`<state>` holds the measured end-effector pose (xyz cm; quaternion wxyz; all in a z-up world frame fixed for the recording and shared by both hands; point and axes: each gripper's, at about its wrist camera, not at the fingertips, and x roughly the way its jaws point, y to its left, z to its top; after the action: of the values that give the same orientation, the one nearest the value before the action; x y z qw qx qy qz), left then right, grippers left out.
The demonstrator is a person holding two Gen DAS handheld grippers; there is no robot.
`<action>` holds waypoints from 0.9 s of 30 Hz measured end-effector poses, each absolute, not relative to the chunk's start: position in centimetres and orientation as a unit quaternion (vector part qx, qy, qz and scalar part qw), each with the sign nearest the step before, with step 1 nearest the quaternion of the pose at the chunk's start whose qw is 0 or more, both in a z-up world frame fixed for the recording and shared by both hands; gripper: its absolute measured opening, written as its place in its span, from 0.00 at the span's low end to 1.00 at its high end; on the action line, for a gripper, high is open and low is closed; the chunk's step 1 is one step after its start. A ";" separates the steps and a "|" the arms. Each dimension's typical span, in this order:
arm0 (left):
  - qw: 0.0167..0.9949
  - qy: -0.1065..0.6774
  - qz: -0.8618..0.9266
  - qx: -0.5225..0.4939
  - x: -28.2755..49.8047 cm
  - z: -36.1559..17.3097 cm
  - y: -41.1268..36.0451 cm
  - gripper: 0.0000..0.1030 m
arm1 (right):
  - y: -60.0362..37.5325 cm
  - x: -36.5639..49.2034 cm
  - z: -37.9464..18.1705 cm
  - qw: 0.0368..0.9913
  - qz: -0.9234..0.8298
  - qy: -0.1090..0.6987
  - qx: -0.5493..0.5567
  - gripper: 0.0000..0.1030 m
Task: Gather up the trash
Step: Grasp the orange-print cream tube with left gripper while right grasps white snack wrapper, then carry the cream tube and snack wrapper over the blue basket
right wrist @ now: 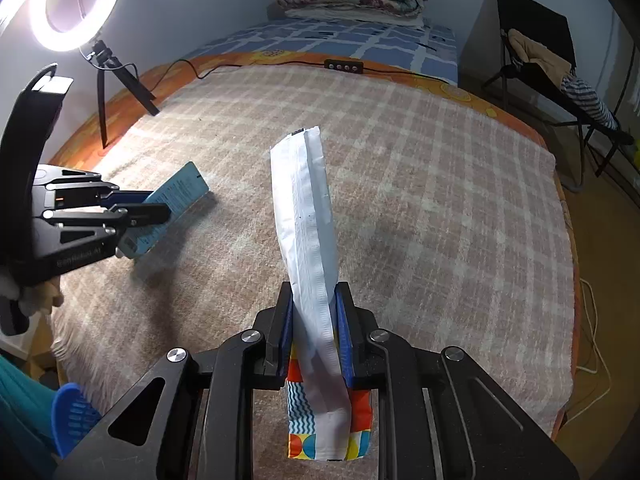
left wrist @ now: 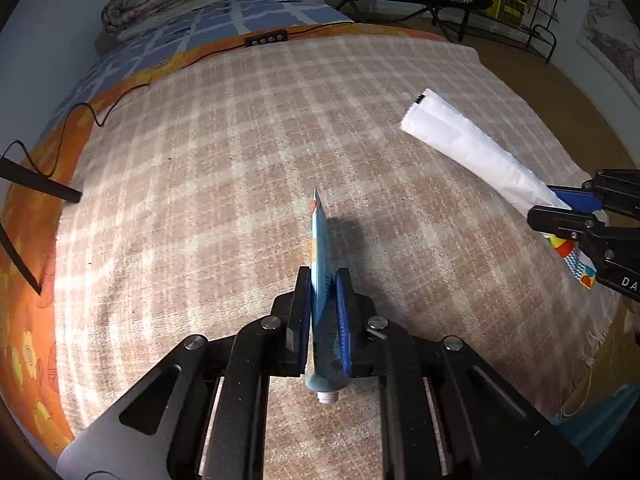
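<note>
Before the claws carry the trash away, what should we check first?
1. Left claw shut on the blue tube: ok.
2. Right claw shut on the white wrapper: ok.
3. Tube lifted clear of the checked blanket: ok, it casts a shadow below.
4. Wrapper's far end off the blanket: cannot tell.
5. Claws apart from each other: ok.
6. Trash bin in sight: not ok, none visible.
</note>
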<state>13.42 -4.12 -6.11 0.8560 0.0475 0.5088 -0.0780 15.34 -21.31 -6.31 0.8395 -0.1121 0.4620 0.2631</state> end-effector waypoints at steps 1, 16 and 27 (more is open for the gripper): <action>0.854 0.512 -0.081 0.047 13.4 -6.4 -4.3 0.10 | -21.3 15.4 -6.4 0.839 0.263 0.462 -0.113 0.17; 0.871 0.484 -0.077 0.039 11.2 -3.5 -2.9 0.05 | -20.8 13.8 -5.4 0.839 0.281 0.448 -0.125 0.17; 0.877 0.461 -0.114 0.075 3.1 -0.4 -3.6 0.05 | -20.0 7.6 -3.6 0.826 0.336 0.433 -0.130 0.17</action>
<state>3.12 -3.61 -0.44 0.8768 0.0746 0.4612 -0.1137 7.55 -20.02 -3.60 0.8263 -0.1302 0.4328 0.3360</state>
